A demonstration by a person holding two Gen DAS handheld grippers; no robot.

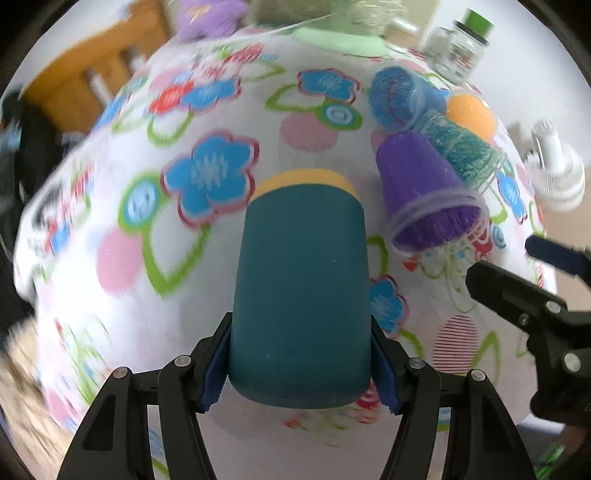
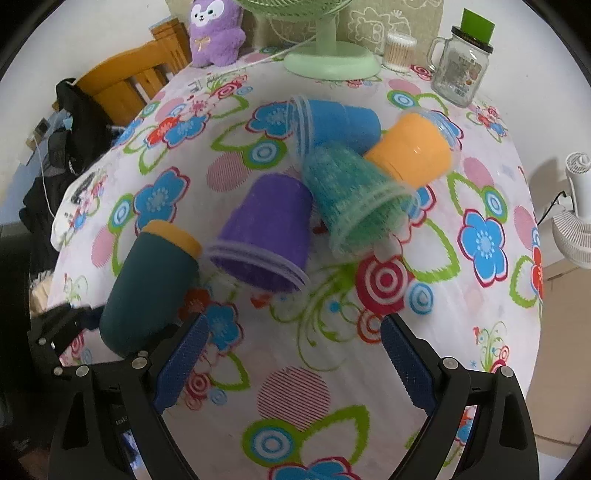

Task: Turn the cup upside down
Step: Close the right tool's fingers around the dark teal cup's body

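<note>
My left gripper (image 1: 301, 373) is shut on a dark teal cup with a yellow band (image 1: 301, 288), holding it by its wider end above the flowered tablecloth (image 1: 192, 258). The cup's yellow end points away from me. In the right wrist view the same cup (image 2: 147, 288) is tilted at the lower left, with the left gripper's fingers (image 2: 55, 332) around its near end. My right gripper (image 2: 295, 369) is open and empty above the cloth; it also shows at the right edge of the left wrist view (image 1: 528, 280).
A purple cup (image 2: 266, 236), a green cup (image 2: 354, 199), a blue cup (image 2: 332, 122) and an orange cup (image 2: 410, 151) lie tipped in a cluster mid-table. At the back stand a green fan base (image 2: 332, 59), a glass jar (image 2: 461, 70) and a purple plush (image 2: 214, 33). A wooden chair (image 2: 125, 81) is left.
</note>
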